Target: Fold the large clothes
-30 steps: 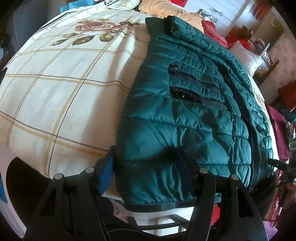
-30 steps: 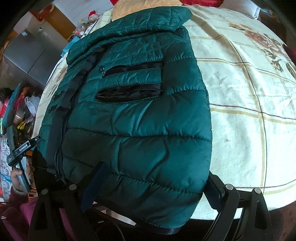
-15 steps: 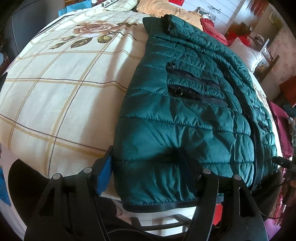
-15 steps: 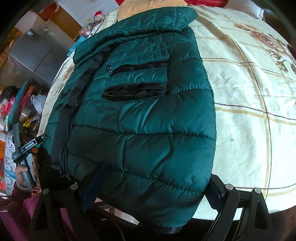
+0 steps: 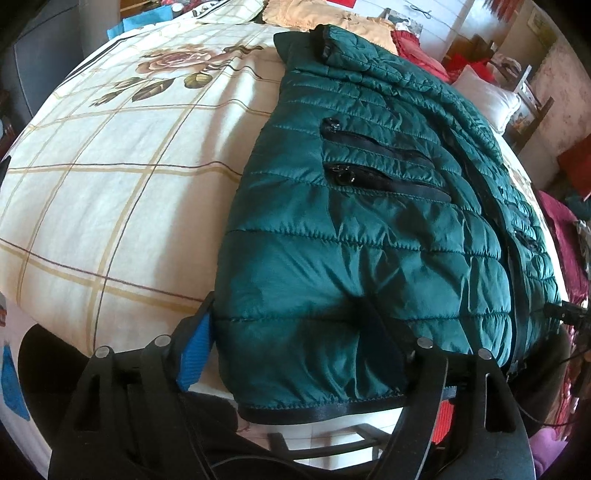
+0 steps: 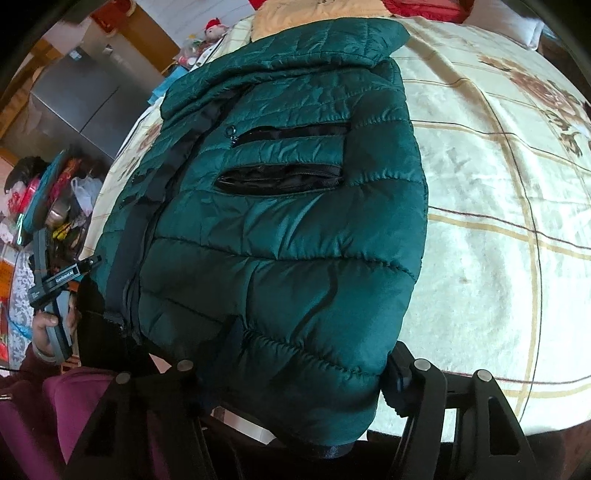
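A dark green quilted puffer jacket (image 5: 369, 206) lies on a cream checked bedspread with rose prints (image 5: 122, 177), hem toward me, collar at the far end; two black zip pockets face up. My left gripper (image 5: 295, 350) is open, its fingers straddling the jacket's near hem corner, one blue pad (image 5: 194, 358) at the jacket's left edge. In the right wrist view the jacket (image 6: 280, 229) fills the middle; my right gripper (image 6: 314, 373) is open, fingers either side of the other hem corner. The other handheld gripper (image 6: 55, 288) shows at the left.
The bedspread (image 6: 498, 221) extends right of the jacket. An orange cloth (image 5: 332, 18), red fabric and a white pillow (image 5: 487, 99) lie at the bed's far end. A grey cabinet (image 6: 74, 99) and cluttered items stand beyond the bed's left side.
Both grippers have crept slightly forward over the jacket's hem; the jacket looks a little larger and higher in both views. The jaws stay open.
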The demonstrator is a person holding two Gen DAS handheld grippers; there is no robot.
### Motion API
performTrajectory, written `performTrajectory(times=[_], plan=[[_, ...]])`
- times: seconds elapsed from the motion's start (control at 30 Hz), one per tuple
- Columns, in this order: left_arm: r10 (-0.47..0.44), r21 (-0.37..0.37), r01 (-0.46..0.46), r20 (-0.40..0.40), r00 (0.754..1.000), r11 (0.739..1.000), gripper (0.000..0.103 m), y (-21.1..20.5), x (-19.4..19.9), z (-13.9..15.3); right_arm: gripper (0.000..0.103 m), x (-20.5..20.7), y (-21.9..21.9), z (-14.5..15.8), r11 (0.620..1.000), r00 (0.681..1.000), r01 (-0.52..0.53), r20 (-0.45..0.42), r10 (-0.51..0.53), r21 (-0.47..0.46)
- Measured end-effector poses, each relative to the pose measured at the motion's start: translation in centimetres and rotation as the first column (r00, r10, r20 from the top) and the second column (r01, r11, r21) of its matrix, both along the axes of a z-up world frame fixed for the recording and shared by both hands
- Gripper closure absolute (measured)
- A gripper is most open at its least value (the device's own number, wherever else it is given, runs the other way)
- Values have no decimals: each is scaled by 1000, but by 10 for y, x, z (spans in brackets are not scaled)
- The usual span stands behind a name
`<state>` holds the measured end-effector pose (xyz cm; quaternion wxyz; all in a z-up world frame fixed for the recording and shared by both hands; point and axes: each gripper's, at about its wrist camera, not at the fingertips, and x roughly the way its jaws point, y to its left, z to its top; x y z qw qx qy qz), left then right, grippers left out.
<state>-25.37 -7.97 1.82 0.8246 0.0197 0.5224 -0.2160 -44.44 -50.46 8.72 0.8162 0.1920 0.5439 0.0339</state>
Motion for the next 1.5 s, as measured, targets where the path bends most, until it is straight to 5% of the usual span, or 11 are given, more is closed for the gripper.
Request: performTrajectory(times=[0.07, 0.2, 0.5, 0.73, 1.07, 1.5], plan=[[0, 9, 0, 8, 1000, 1000, 25, -1, -2, 0, 41, 0, 1, 0, 1000, 1000, -5, 5, 5, -5], [-16, 17, 16, 1, 1000, 1000, 29, -3, -2, 0, 67, 2, 8, 3, 999, 999, -22, 30, 22, -24], [-60, -12, 60, 37, 998, 998, 88, -2, -5, 23, 83, 13, -3, 42, 996, 988, -23, 154, 10, 81], [-55, -113, 71, 142, 988, 991, 91, -2, 8, 72, 83, 39, -13, 84, 996, 963, -26, 270, 1, 89], [92, -249, -32, 234, 968, 968, 91, -13, 74, 127, 84, 101, -43, 120, 994, 931, 84, 350, -105, 75], [204, -267, -138, 239, 949, 954, 91, -72, 203, 139, 84, 211, -95, 129, 971, 910, 234, 341, -237, 51]])
